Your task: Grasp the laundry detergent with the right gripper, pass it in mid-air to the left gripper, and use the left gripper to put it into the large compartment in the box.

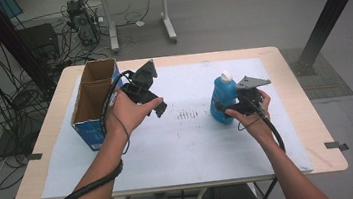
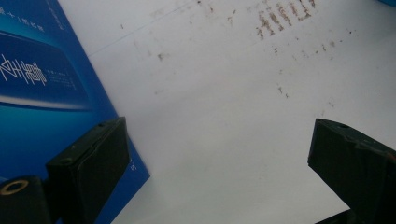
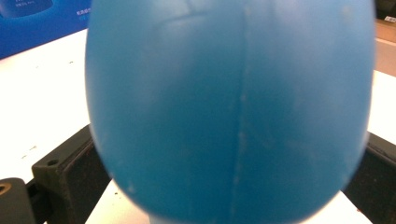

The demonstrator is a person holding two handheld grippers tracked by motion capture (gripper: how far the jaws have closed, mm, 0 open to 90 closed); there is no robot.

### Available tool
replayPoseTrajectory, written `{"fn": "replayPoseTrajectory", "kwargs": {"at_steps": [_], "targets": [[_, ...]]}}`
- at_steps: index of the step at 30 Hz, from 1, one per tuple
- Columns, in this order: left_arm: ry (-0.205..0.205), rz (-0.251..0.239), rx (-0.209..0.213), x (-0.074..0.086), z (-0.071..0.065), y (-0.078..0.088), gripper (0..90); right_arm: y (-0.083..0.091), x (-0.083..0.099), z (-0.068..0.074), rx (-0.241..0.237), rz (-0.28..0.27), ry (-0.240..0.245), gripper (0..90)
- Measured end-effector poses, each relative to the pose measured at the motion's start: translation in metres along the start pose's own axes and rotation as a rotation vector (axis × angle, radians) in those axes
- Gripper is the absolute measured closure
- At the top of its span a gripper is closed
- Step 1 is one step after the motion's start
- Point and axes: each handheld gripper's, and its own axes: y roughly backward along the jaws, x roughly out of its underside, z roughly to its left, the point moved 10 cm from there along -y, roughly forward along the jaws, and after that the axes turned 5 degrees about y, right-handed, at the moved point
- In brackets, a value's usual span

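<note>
Right tool clamped around blue bottle mid-body, upright on bench right of centre; smooth rounded plastic, likely slippery, maybe liquid-heavy, so grip the belly; left tool released beside box.

bottle: smooth blue plastic, faint seam | my jaws: matt black plastic | box: brown cardboard, glossy blue print | mat: matt white, speckled | table: pale wood

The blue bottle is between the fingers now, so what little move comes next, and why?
Probably lift the blue bottle a little off the white mat. The right gripper has a black pad on each side of it, and the open cardboard box stands across the mat, beside the open left gripper.
</note>
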Motion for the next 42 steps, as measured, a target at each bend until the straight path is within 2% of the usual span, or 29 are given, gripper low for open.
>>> {"fn": "replayPoseTrajectory", "kwargs": {"at_steps": [42], "targets": [[0.007, -0.005, 0.000, -0.0005, 0.0047, 0.0006, 6.1, -0.0035, -0.0028, 0.0008, 0.006, -0.001, 0.002, 2.2]]}}
